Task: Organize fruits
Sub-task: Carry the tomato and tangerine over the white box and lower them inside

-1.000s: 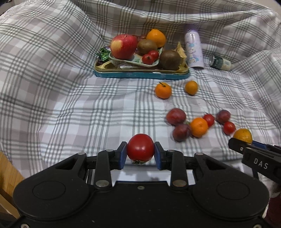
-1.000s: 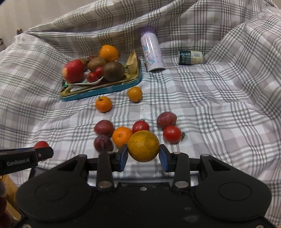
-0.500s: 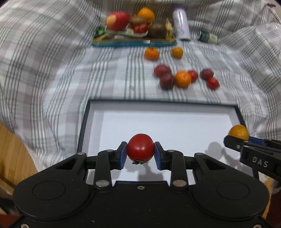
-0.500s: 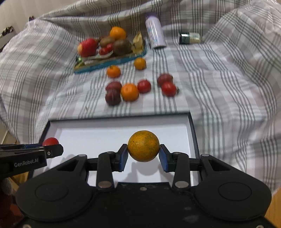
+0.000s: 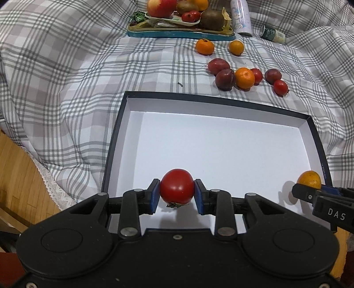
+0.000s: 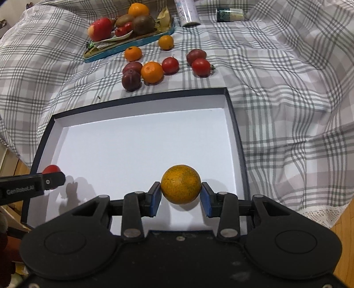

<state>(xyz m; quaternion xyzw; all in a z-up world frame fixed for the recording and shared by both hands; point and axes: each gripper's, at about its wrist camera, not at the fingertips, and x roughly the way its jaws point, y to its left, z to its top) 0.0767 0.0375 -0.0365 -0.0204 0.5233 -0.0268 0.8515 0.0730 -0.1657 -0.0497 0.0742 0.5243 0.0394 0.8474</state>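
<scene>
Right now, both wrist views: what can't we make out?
- Whether the tomato and orange touch the box floor: both views, fruit and gripper bodies hide the undersides.
- Box near edge: both views, gripper bodies cover it.
- Apple and can tops: left wrist view, cut by the top edge.
- Small bottle label: both views, too small.

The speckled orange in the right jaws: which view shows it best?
The right wrist view: the orange sits whole and centred in the right gripper, over the white box. The left wrist view catches only its top at the right edge.
</scene>
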